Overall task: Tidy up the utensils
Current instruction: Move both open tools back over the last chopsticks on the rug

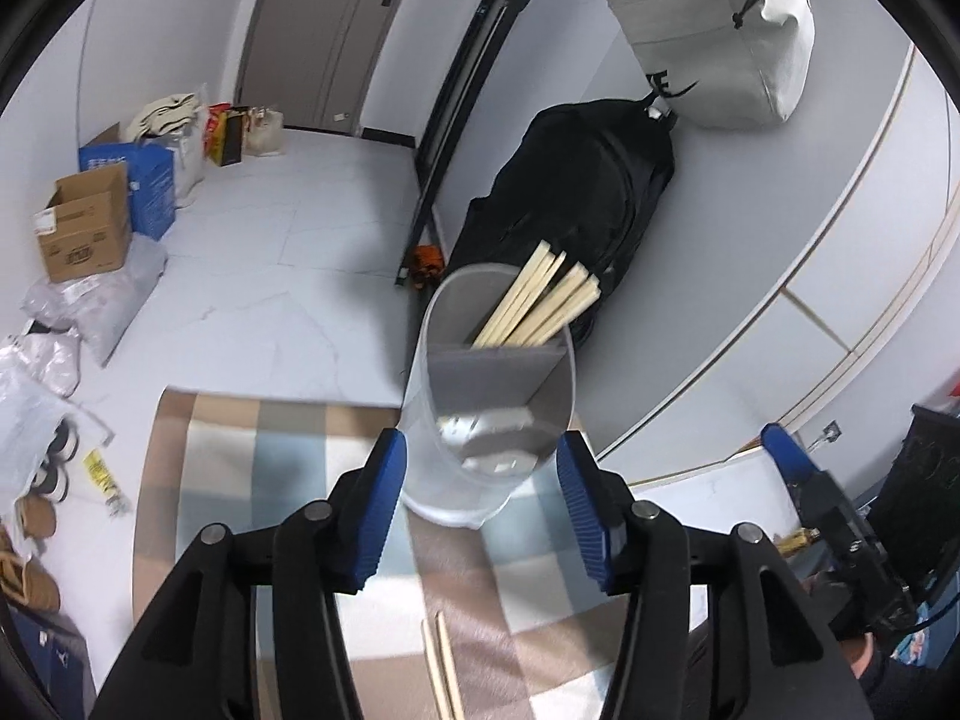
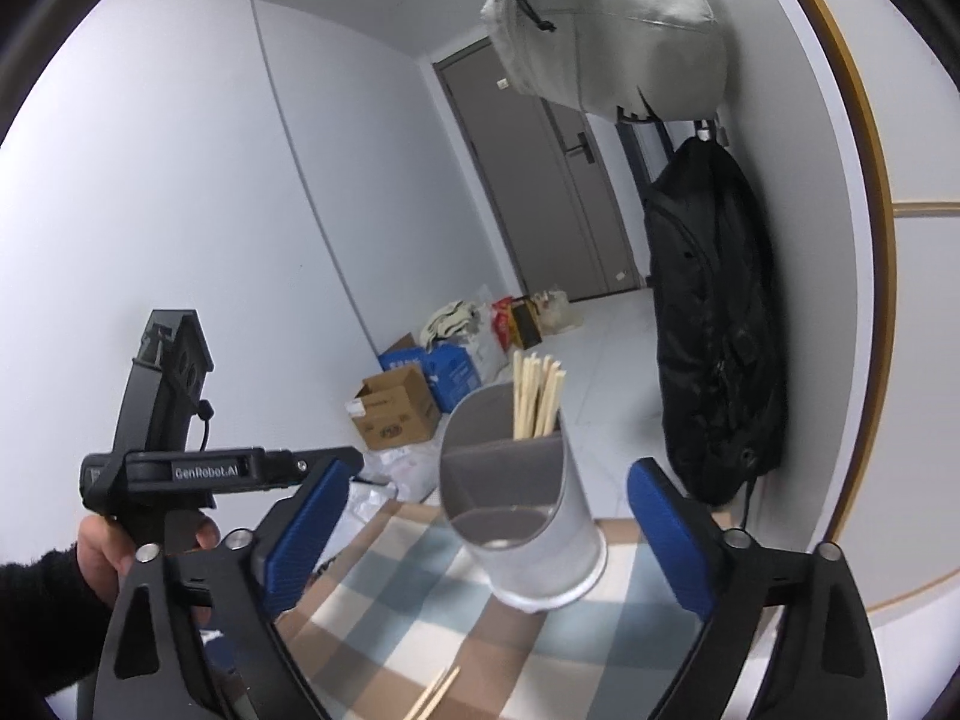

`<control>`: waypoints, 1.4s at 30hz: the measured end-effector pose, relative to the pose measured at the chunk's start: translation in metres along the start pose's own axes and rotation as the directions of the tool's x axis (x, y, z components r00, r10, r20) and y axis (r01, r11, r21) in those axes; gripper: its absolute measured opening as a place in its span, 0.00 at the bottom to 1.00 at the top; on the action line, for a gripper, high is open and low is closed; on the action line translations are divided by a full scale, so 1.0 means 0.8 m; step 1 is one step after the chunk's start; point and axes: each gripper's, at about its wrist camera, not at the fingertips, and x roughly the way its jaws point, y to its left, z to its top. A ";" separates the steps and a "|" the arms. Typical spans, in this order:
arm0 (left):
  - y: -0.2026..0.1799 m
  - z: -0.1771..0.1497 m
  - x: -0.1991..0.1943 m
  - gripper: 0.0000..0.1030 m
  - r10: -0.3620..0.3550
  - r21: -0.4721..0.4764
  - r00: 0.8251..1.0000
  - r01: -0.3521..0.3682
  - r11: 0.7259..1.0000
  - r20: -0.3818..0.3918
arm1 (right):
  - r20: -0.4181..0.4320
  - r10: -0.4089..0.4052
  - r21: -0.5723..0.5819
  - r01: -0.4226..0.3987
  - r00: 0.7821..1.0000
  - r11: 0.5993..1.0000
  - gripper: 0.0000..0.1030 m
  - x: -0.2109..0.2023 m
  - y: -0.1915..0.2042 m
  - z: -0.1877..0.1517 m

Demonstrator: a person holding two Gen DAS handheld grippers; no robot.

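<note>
Two chopsticks (image 1: 443, 669), ends cut off

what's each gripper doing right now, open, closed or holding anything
Left gripper: open, empty, jaws either side of the utensil holder.
Right gripper: open, empty, facing the same holder.

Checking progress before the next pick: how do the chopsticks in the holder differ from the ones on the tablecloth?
The chopsticks in the holder stand on end, leaning in the far compartment of the grey utensil holder; the loose chopsticks lie flat on the checked tablecloth. The held ones are a bundle of many; the loose ones are just a pair. Both are pale wood. Both grippers are open and empty.
</note>
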 end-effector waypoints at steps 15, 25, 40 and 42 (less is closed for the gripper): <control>0.001 -0.086 -0.011 0.68 0.156 0.012 0.987 -0.157 0.988 0.027 | -0.178 0.002 -0.002 -0.002 0.984 1.000 1.00 0.009 0.032 -0.070; 0.039 -0.118 -0.014 0.70 0.237 -0.058 0.971 -0.235 0.970 0.038 | -0.323 -0.028 0.002 0.030 0.946 1.000 1.00 0.044 0.038 -0.110; 0.061 -0.132 -0.022 0.79 0.301 -0.008 0.949 -0.302 0.953 0.095 | -0.544 -0.064 0.046 0.106 0.836 0.993 0.91 0.113 0.035 -0.153; 0.064 -0.132 -0.019 0.79 0.293 -0.010 0.953 -0.293 0.956 0.078 | -0.583 -0.075 0.043 0.123 0.809 0.991 0.82 0.125 0.033 -0.160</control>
